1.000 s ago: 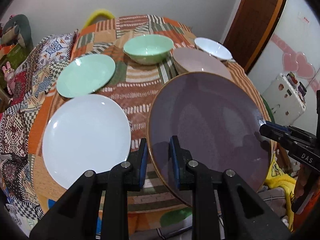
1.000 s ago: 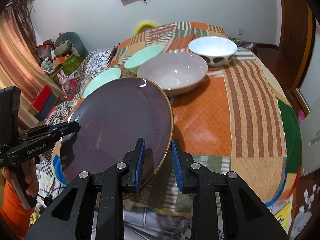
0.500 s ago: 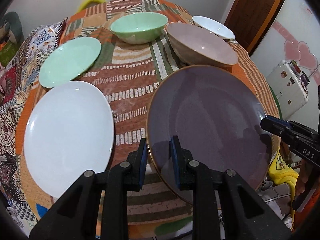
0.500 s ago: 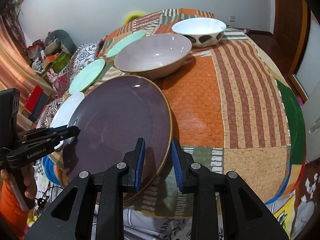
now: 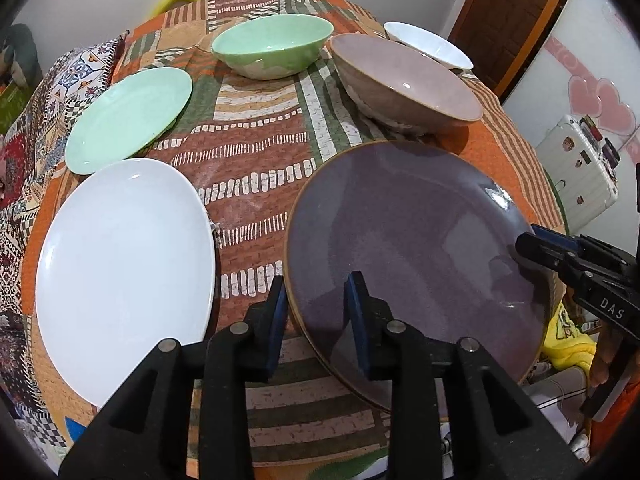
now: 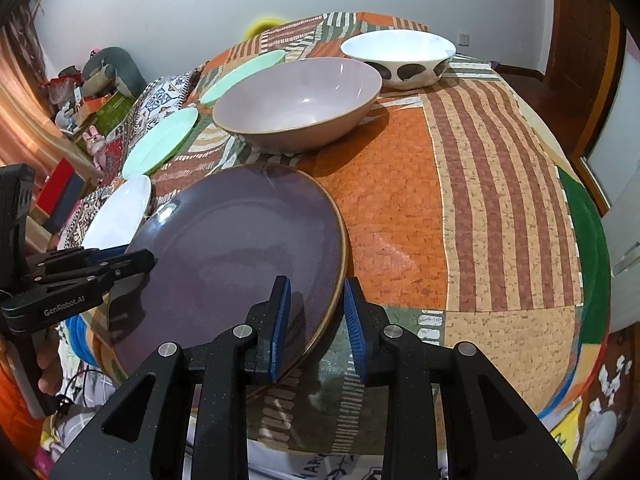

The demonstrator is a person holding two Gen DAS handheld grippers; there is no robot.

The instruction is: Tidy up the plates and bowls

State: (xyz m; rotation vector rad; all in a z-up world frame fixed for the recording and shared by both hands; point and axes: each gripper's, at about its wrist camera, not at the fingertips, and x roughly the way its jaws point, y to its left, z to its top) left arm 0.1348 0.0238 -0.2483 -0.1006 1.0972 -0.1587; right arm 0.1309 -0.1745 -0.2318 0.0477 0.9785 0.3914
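Observation:
A large purple plate [image 5: 416, 240] [image 6: 236, 252] with a gold rim is held over the table's front edge by both grippers. My left gripper [image 5: 316, 316] is shut on its left rim; it also shows in the right wrist view [image 6: 120, 260]. My right gripper [image 6: 314, 324] is shut on its right rim; it also shows in the left wrist view [image 5: 536, 244]. A white plate [image 5: 124, 272] and a green plate [image 5: 128, 112] lie to the left. A green bowl [image 5: 272, 46], a mauve bowl [image 6: 298, 100] and a white bowl [image 6: 398, 56] stand behind.
The round table [image 6: 480, 200] has a patchwork cloth and drops away at the front and right. A wooden door [image 5: 512, 12] and a white suitcase [image 5: 580, 176] stand to the right. Toys and boxes [image 6: 92, 92] lie to the left.
The purple plate has come down toward the tablecloth, still gripped on both rims. Both grippers moved forward and lower, so the bowls and plates look nearer.

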